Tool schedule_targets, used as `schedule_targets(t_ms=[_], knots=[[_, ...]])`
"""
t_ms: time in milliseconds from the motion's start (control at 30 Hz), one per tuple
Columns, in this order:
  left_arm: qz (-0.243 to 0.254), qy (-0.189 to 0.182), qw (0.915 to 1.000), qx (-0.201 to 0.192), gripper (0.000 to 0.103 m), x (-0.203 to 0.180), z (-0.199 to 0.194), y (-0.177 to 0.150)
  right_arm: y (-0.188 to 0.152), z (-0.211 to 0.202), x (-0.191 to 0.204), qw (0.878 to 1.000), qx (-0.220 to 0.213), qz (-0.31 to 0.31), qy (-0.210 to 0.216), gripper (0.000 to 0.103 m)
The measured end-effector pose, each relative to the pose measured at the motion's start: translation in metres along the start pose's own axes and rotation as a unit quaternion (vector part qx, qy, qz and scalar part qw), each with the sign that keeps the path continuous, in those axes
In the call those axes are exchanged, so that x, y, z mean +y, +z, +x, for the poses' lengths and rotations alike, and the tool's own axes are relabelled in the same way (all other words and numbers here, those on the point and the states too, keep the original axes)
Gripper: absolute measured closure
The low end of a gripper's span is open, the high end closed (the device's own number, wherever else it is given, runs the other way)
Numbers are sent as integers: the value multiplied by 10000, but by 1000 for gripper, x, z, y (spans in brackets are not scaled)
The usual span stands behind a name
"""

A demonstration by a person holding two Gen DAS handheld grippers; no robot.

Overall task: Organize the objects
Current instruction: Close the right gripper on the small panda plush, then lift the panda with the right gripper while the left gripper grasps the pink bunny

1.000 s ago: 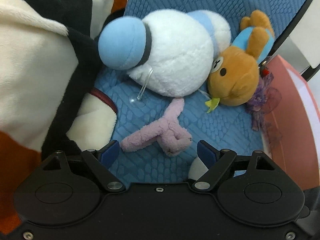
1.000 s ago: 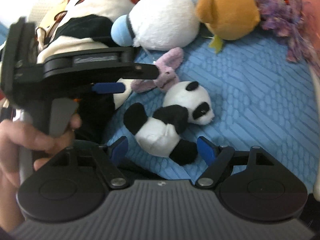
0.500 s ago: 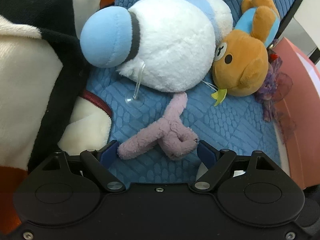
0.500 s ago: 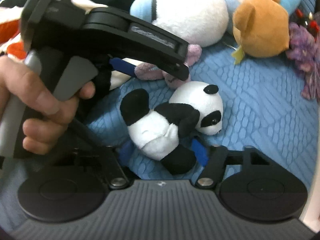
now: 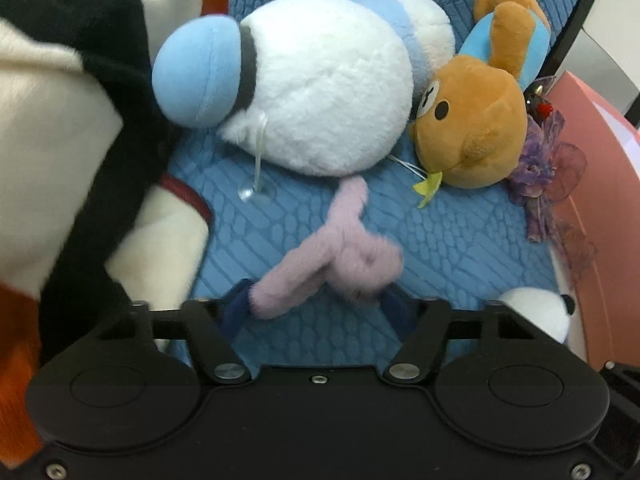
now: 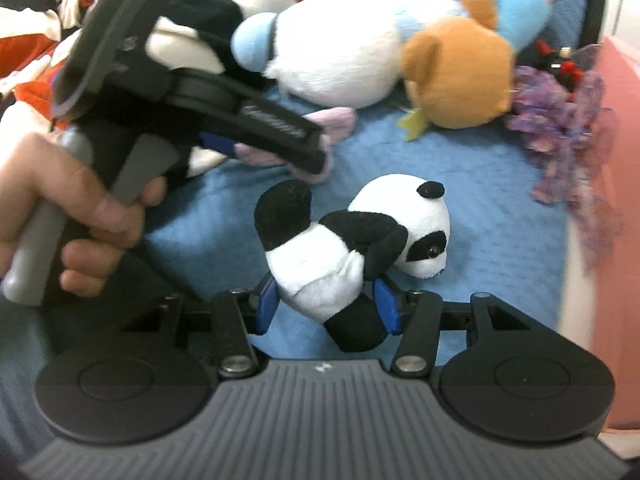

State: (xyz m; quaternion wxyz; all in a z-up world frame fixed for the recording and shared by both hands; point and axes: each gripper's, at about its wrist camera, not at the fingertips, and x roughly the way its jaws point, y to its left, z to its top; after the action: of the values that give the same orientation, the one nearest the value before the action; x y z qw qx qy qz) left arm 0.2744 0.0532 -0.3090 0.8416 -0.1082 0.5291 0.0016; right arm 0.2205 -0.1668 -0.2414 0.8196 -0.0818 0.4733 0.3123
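Closing left gripper [image 5: 316,304] on pink plush [image 5: 332,264], right gripper [image 6: 326,304] on panda [image 6: 352,248]; we find side lettering [image 6: 274,122] probably unreadable.

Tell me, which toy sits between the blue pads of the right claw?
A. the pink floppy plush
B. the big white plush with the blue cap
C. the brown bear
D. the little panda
D: in the right wrist view the right claw has its blue pads pressed on the lower body of the little panda, having just been closing on it.
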Motion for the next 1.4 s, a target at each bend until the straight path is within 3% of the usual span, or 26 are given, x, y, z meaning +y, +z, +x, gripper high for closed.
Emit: schedule_targets(t_ms=[33,100,233,400,500,567,667,800,1067,1267,1400], knots=[[-96,-1,10000,-15,40,-1,-1,-3,-1,-3,-4,10000,9,-23,-75,49],[-271,-13,9996,-11,54,-3,-3,-10,-5,-7,-13,9996,36,-99,-275,49],[-705,-173,9974,-40,64,-2,-11,-20,-14,-12,-26,9985,146,-223,-487,48],[-890,-193,9958,-122,64,-3,-15,-25,-19,-16,-36,9977,239,-168,-612,45],[-949,-194,9949,-267,47,-1,-17,-24,-20,-19,-42,9975,297,189,-619,44],[-923,-228,9948,-372,24,-1,-17,-22,-21,-23,-46,9963,294,539,-602,38],[-774,-160,9957,-484,20,-5,-14,-18,-21,-32,-54,9919,194,1198,-387,34],[-686,-325,9956,-547,18,-7,-6,-12,-21,-39,-61,9779,50,2074,-249,34],[-672,-405,9951,-607,17,-5,9,-8,-22,-44,-80,9336,-322,3508,-657,34],[-532,-469,9950,-702,18,-10,13,-7,-26,-32,-90,9130,-226,4042,-509,35],[-310,-234,9958,-824,34,-17,14,-8,-28,-19,-92,9050,-144,4225,-476,38]])
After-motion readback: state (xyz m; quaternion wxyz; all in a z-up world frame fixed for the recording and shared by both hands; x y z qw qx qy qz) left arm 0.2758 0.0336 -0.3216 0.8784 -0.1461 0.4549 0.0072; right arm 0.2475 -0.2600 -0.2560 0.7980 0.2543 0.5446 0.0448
